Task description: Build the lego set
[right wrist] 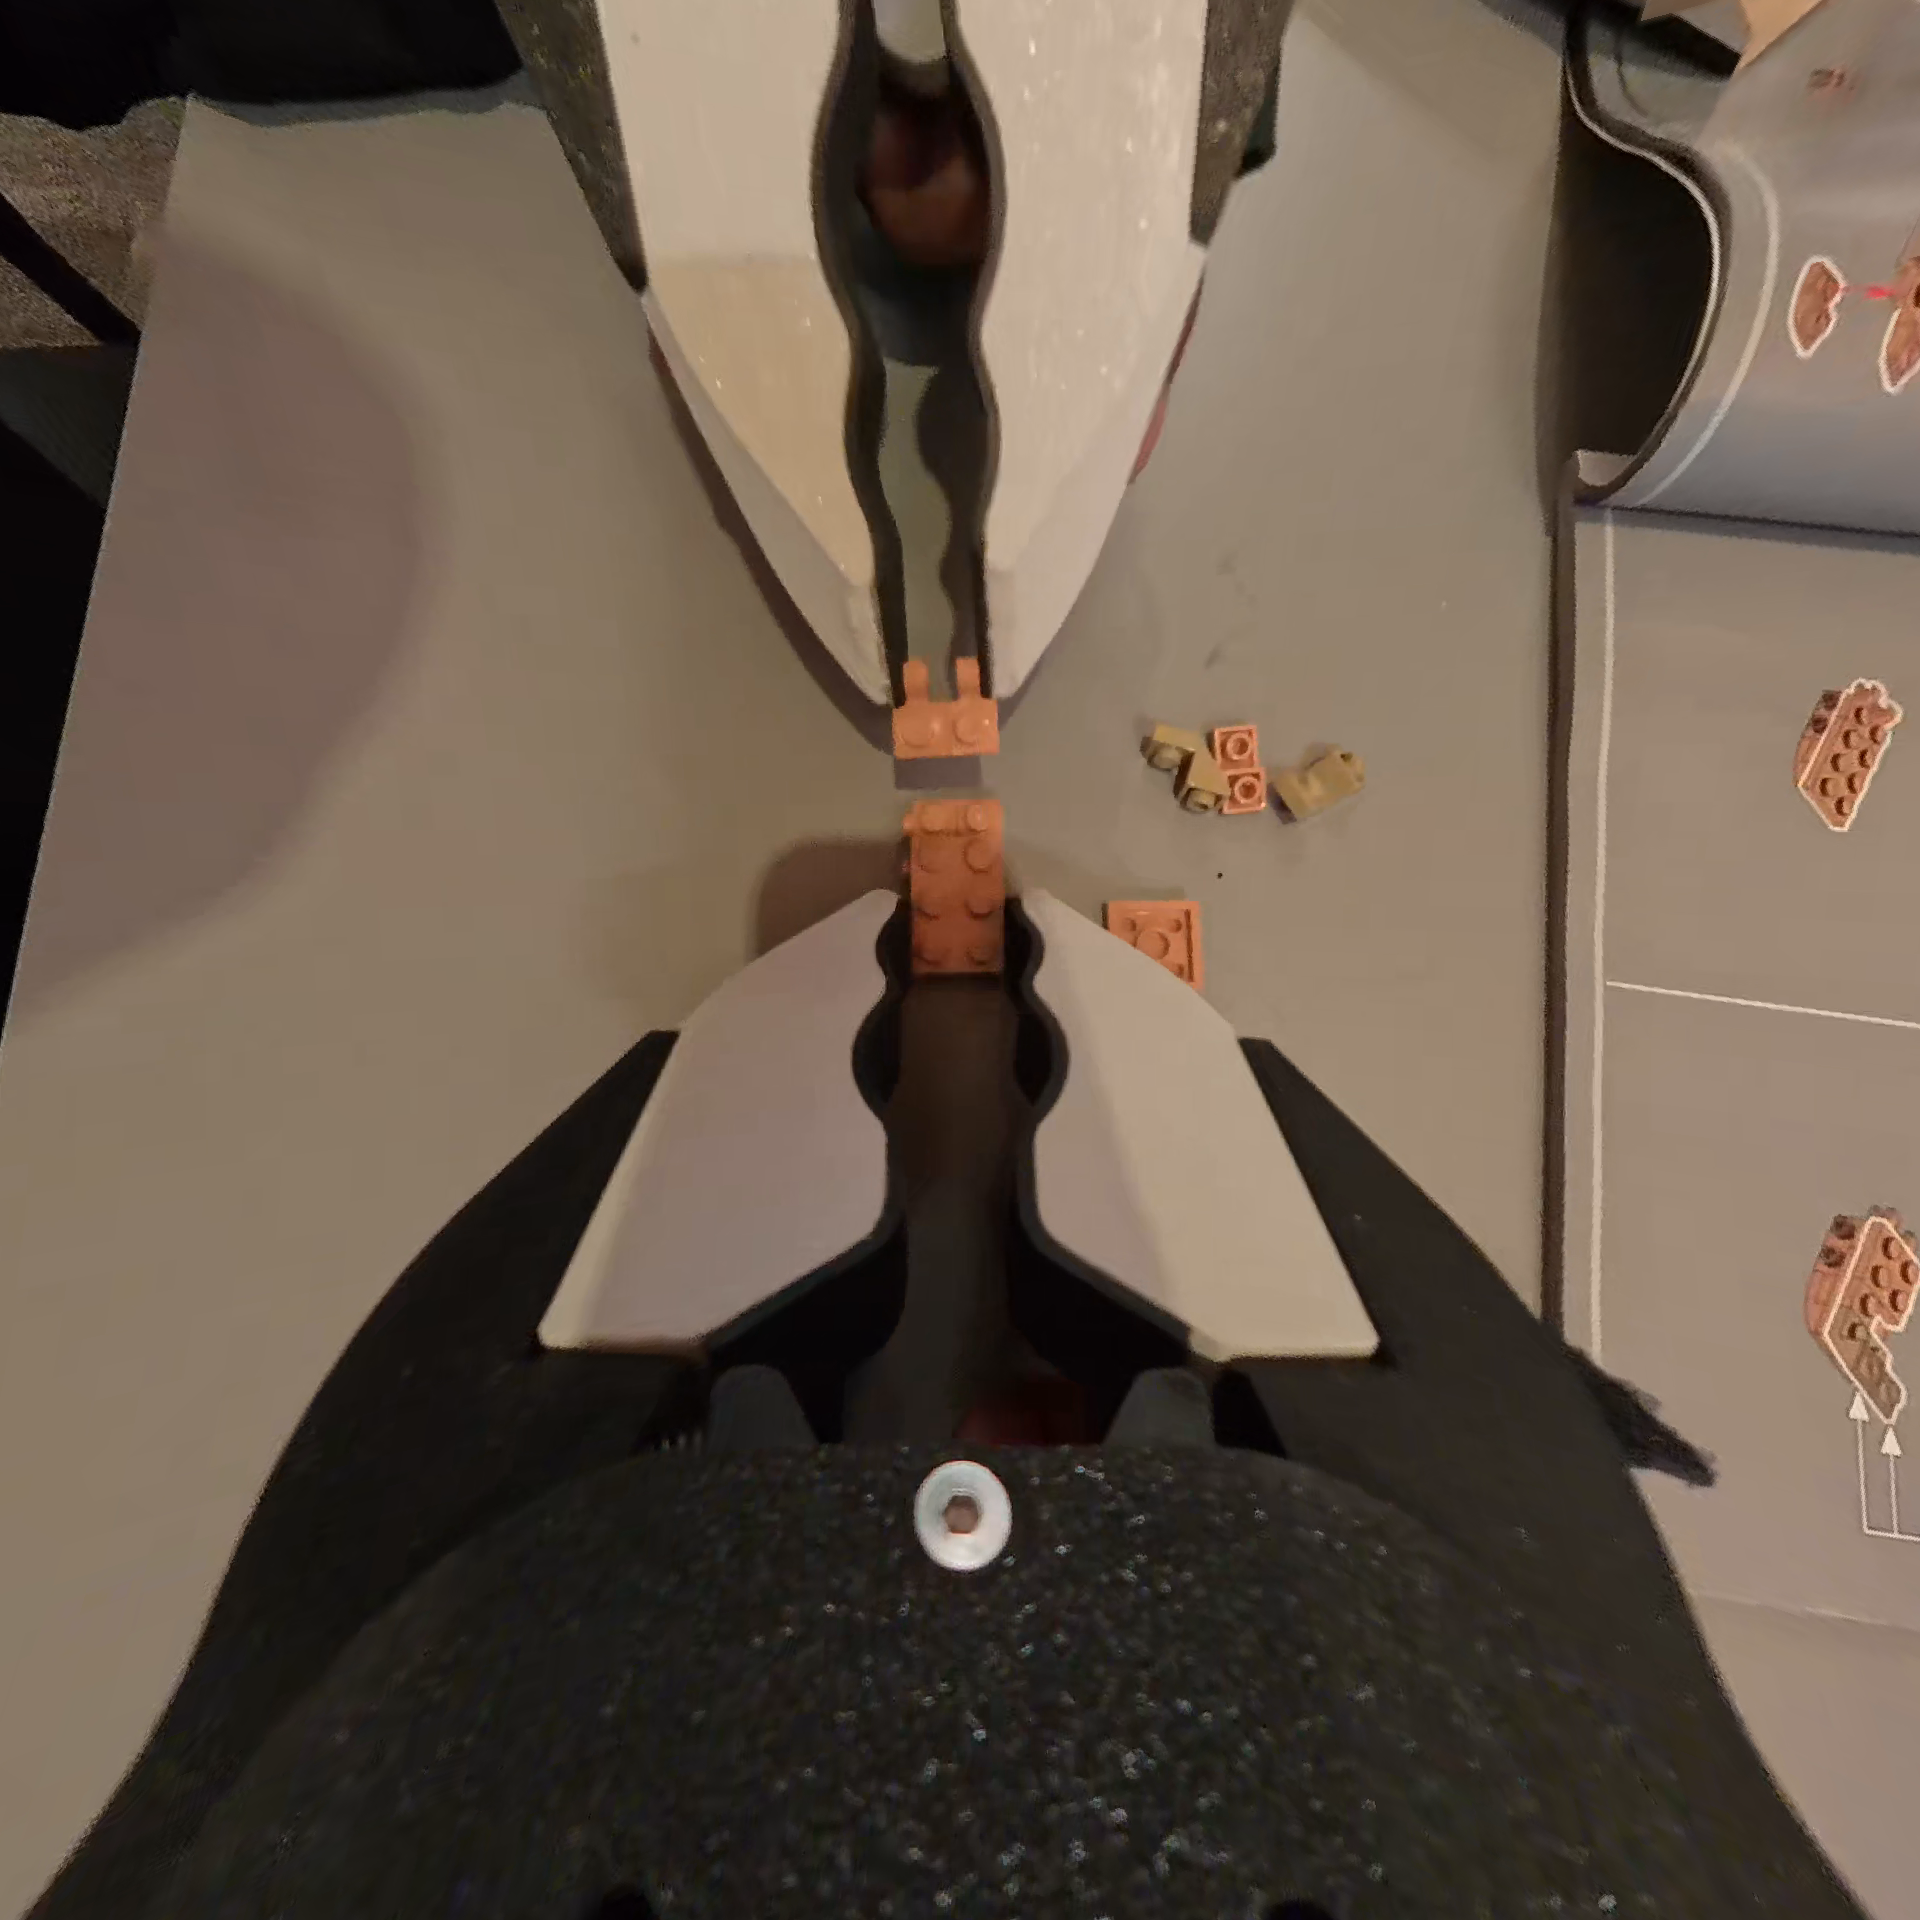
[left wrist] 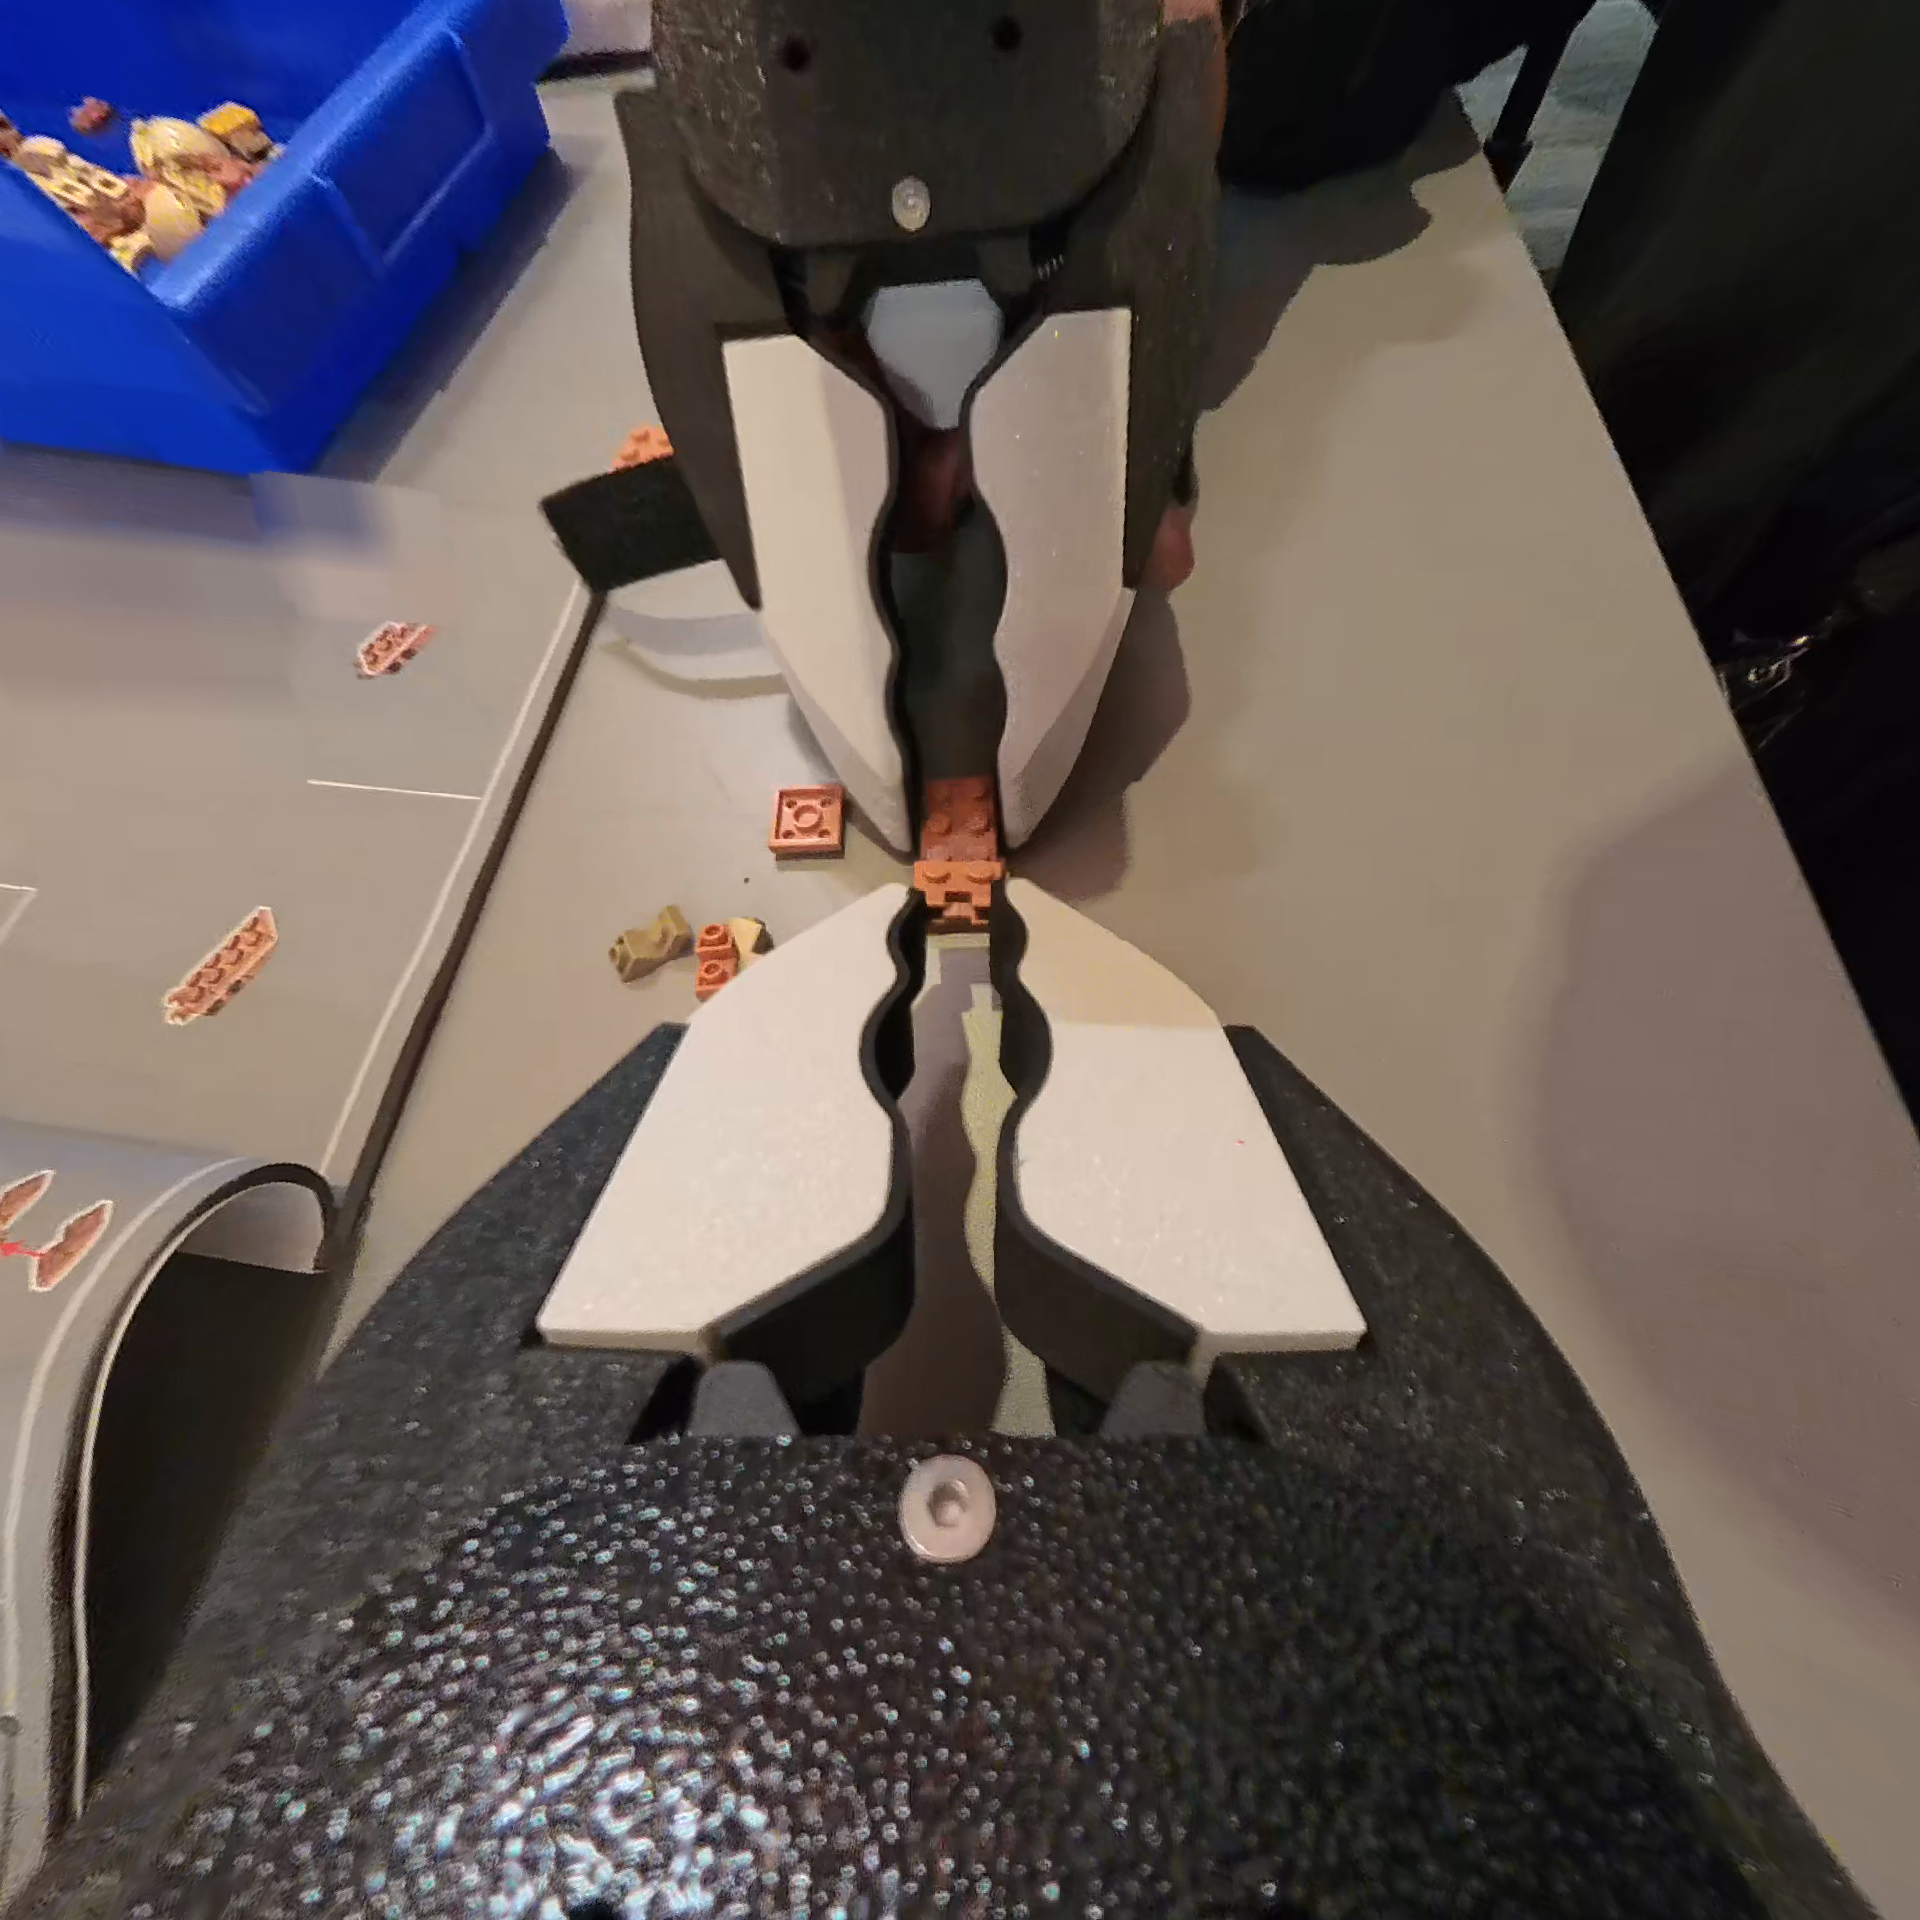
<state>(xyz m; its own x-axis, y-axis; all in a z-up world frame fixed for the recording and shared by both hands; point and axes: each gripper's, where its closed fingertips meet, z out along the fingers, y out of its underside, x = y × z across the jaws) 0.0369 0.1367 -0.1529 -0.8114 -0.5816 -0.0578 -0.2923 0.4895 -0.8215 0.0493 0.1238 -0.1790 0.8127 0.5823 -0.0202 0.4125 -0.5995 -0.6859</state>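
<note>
Fingers (left wrist: 1023, 914) of your left gripper (left wrist: 954, 914) pinch an orange clip plate (left wrist: 958, 883); your right gripper (right wrist: 958, 914) pinches an orange studded plate (right wrist: 956, 894), tips facing, pieces aligned, apart.

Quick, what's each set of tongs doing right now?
Left tongs: closed on a small orange clip plate.
Right tongs: closed on a longer orange studded plate.

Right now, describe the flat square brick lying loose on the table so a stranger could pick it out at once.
Start at the grey table, where the two grippers meet tip to tip. Just beside the right gripper fingertips, towards the printed instruction sheet, lies the square orange plate. Unlike the tan and orange cluster nearby, it lies alone, underside up, showing a central ring.
</note>
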